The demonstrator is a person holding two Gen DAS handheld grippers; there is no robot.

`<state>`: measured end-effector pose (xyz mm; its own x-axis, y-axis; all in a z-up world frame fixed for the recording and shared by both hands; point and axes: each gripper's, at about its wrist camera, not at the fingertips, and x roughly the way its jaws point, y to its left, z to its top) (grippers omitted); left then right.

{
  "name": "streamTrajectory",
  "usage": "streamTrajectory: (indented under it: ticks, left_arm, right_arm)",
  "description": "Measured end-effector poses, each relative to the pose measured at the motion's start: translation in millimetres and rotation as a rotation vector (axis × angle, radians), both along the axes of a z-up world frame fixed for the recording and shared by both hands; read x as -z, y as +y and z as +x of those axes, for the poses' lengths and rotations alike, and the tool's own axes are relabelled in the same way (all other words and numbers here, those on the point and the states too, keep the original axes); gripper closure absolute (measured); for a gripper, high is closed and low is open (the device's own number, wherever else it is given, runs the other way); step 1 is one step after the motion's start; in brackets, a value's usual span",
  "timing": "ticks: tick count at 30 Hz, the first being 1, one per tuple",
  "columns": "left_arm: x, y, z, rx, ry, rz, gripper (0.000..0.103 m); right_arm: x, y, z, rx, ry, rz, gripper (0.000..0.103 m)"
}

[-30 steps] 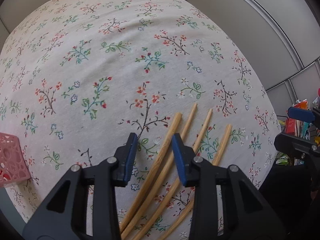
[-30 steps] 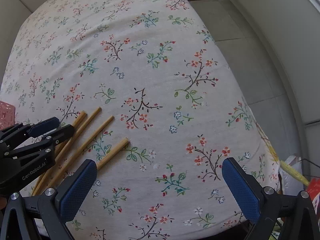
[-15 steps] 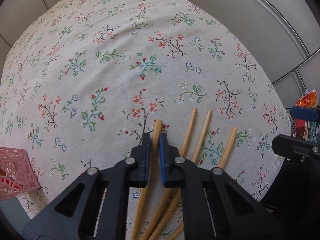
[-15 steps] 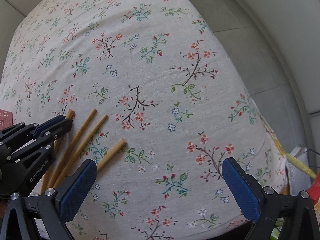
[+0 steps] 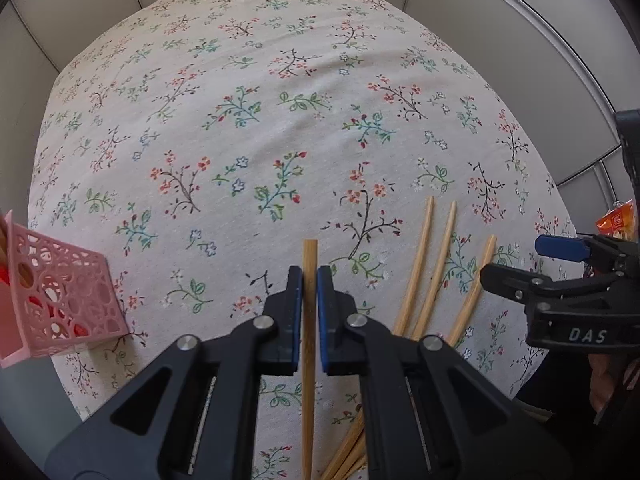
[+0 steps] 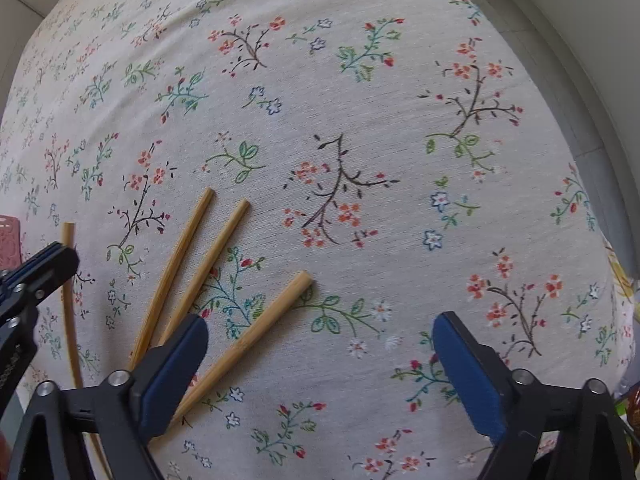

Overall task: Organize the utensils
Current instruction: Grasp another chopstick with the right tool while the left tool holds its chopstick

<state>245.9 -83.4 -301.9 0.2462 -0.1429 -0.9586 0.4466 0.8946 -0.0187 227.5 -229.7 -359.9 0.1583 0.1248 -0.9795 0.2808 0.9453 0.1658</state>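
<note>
In the left wrist view, 1 bamboo chopstick (image 5: 309,336) is clamped between the blue pads (image 5: 295,312) of the left gripper (image 5: 309,300), the jaws being drawn in until only the width of the stick is left between them. The stick is seen running straight along the gripper's axis, its blunt end projecting a little beyond the fingertips and its other end passing back under the black gripper body toward the lower edge of the view. Whether it is lifted clear of the floral tablecloth (image 5: 260,128) cannot be told. To the right of the held stick, 3 more chopsticks (image 5: 434,276) are spread on the cloth in a fan, their near ends converging beneath the left gripper's right finger. A pink perforated basket (image 5: 60,296) is seen at the left edge, well apart from the jaws. In the right wrist view, the right gripper (image 6: 320,356) is held with its jaws spread wide and nothing between them; the same 3 loose chopsticks (image 6: 208,260) are found on the cloth beside and partly behind its left pad (image 6: 176,364), the nearest one passing under that pad. The left gripper is visible at the left margin of that view, with the gripped chopstick curving past it.
</note>
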Motion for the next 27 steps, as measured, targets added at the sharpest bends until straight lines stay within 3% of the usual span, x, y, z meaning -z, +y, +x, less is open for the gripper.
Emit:
streamTrajectory:
  ticks: [5,12,22,25,27]
  left_arm:
    - [-2,13,-3,-0.012,-0.004,0.001,0.095]
    - [-5,26,-13,-0.024,-0.014,0.002,0.095]
    - [-5,35,-17,-0.042,-0.016,0.005,0.095]
    - [-6,36,-17,-0.048,-0.019,0.001,0.095]
    - [-7,36,-17,-0.048,-0.021,-0.001,0.095]
  right_arm:
    - [10,17,3,-0.013,-0.013,-0.055,0.023]
    - [14,43,-2,-0.039,-0.070,-0.175,0.023]
    - [14,42,-21,0.007,-0.110,-0.178,0.024]
    - [11,46,-24,0.000,-0.136,-0.176,0.036]
    - [9,50,-28,-0.006,-0.156,-0.178,0.049]
